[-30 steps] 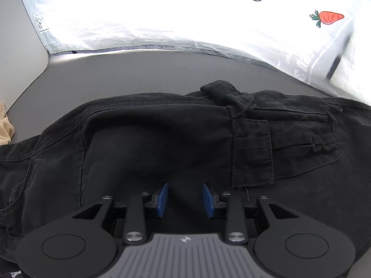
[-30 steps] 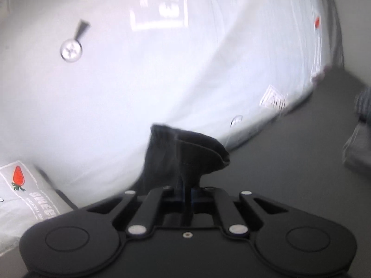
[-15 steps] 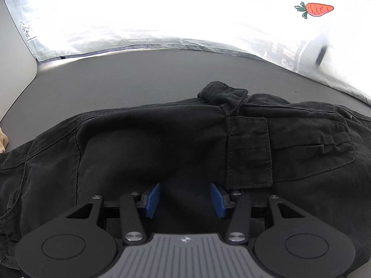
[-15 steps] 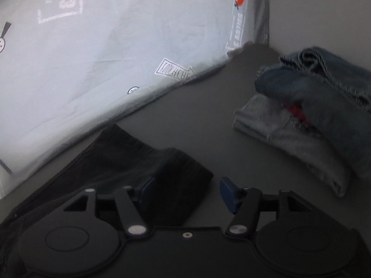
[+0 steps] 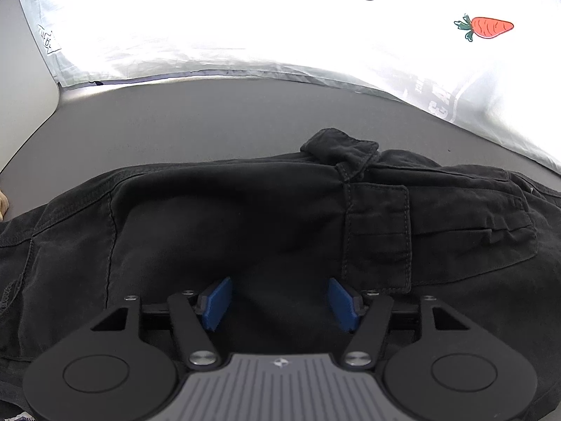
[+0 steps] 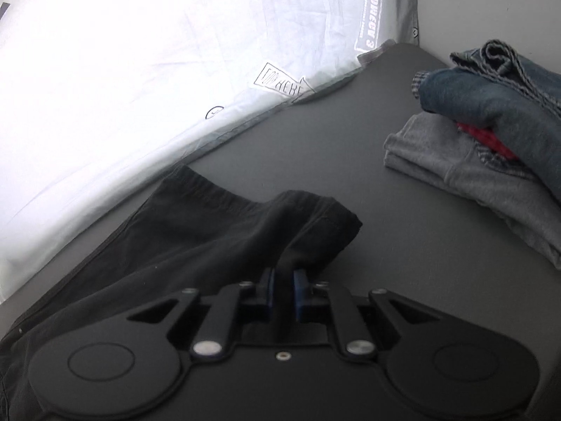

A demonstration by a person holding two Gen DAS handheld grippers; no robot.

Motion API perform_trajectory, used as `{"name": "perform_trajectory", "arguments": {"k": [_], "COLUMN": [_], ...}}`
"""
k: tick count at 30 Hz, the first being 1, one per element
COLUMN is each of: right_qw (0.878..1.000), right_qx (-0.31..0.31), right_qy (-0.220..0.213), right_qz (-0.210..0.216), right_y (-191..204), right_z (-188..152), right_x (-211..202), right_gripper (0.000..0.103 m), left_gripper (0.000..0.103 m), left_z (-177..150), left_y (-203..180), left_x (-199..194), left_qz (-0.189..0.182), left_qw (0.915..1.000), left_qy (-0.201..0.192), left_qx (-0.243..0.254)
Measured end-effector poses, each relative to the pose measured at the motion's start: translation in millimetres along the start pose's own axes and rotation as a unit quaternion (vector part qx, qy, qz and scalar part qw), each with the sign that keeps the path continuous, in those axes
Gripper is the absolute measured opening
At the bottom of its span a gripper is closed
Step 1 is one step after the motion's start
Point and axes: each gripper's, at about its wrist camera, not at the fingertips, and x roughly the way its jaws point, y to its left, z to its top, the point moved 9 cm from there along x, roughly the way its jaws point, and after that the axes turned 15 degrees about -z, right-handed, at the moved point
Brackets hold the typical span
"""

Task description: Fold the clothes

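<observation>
Black cargo trousers [image 5: 245, 224] lie spread across the grey table, with a flapped side pocket [image 5: 378, 231] to the right. My left gripper [image 5: 280, 301] is open, its blue pads [image 5: 217, 301] wide apart just above the trouser fabric, holding nothing. In the right wrist view the trouser leg [image 6: 210, 231] stretches towards the hem. My right gripper [image 6: 283, 289] is shut on a pinched fold of the black trousers near the hem.
A white printed sheet [image 5: 245, 17] with a carrot picture [image 5: 487, 28] hangs along the table's far side; it also shows in the right wrist view [image 6: 140, 52]. A stack of folded clothes, blue jeans over grey fabric [image 6: 491, 133], sits on the grey table [image 6: 350, 122] at right.
My left gripper opened wider over the trousers. My right gripper let the hem go, came down to the table, then shut again on a fold near the hem.
</observation>
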Motion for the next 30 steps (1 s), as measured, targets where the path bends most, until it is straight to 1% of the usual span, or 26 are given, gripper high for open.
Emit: {"name": "perform_trajectory", "arguments": {"k": [3, 4, 5, 6, 7, 8, 9, 11, 12, 13, 16, 18, 20, 21, 22, 23, 24, 25, 26, 27, 30], "right_qw": [0.999, 0.998, 0.997, 0.995, 0.992, 0.989, 0.987, 0.986, 0.987, 0.988, 0.985, 0.983, 0.981, 0.981, 0.98, 0.979, 0.976, 0.972, 0.97, 0.971, 0.967], "right_qx": [-0.036, -0.049, -0.061, -0.073, -0.085, -0.093, -0.098, -0.105, -0.105, -0.108, -0.136, -0.142, -0.147, -0.154, -0.161, -0.17, -0.183, -0.195, -0.198, -0.195, -0.209], "right_qy": [0.01, 0.01, -0.005, -0.028, -0.057, -0.086, -0.103, -0.122, -0.117, -0.111, -0.095, -0.078, -0.053, -0.039, -0.027, -0.031, -0.048, -0.052, -0.052, -0.06, -0.094], "right_qz": [-0.033, -0.045, -0.055, -0.064, -0.074, -0.081, -0.078, -0.053, -0.033, -0.011, 0.052, 0.09, 0.112, 0.115, 0.112, 0.109, 0.11, 0.12, 0.128, 0.125, 0.109], "right_y": [-1, 0, 1, 3, 6, 9, 14, 28, 36, 47, 86, 109, 131, 139, 146, 151, 154, 159, 162, 162, 173], "right_z": [-5, -7, -5, -1, 4, 11, 18, 30, 36, 41, 54, 62, 68, 68, 69, 71, 74, 77, 81, 88, 105], "right_x": [5, 6, 4, -2, -8, -15, -19, -19, -14, -7, 23, 44, 71, 84, 95, 102, 102, 100, 99, 98, 96], "right_gripper": [0.012, 0.016, 0.02, 0.032, 0.047, 0.053, 0.059, 0.06, 0.064, 0.067, 0.067, 0.068, 0.077, 0.079, 0.077, 0.072, 0.04, 0.009, 0.009, 0.009, 0.009], "left_gripper": [0.065, 0.065, 0.065, 0.065, 0.066, 0.066, 0.066, 0.067, 0.068, 0.068, 0.069, 0.069, 0.069, 0.069, 0.069, 0.069, 0.07, 0.07, 0.07, 0.07, 0.072], "left_z": [-1, -1, -1, -1, -2, -2, -2, -3, -3, -4, -3, -3, -2, -3, -3, -3, -3, -3, -4, -4, -4], "left_y": [-2, -1, -1, -1, -1, -1, -1, -1, -1, -1, 0, 0, 1, 1, 1, 1, 0, 0, 0, 0, 0], "left_x": [0, 0, 0, 0, 0, 0, 0, 0, 0, 0, 0, 0, 1, 1, 0, 1, 0, 0, 0, 0, 1], "left_qz": [0.005, 0.004, 0.003, 0.001, 0.0, -0.001, -0.001, 0.0, 0.001, 0.001, -0.001, -0.002, -0.002, -0.002, -0.001, -0.001, 0.0, 0.0, 0.001, 0.002, 0.004], "left_qw": [1.0, 1.0, 0.9999, 0.9999, 0.9999, 0.9999, 0.9998, 0.9997, 0.9995, 0.9994, 0.9993, 0.9993, 0.9992, 0.9992, 0.9991, 0.999, 0.999, 0.9989, 0.9989, 0.9988, 0.9986], "left_qy": [-0.007, -0.008, -0.01, -0.01, -0.012, -0.015, -0.017, -0.025, -0.028, -0.031, -0.033, -0.034, -0.035, -0.037, -0.039, -0.04, -0.042, -0.043, -0.044, -0.046, -0.049], "left_qx": [-0.001, 0.0, 0.001, 0.002, 0.003, 0.005, 0.006, 0.009, 0.011, 0.011, 0.014, 0.016, 0.017, 0.017, 0.017, 0.018, 0.018, 0.018, 0.018, 0.018, 0.017]}}
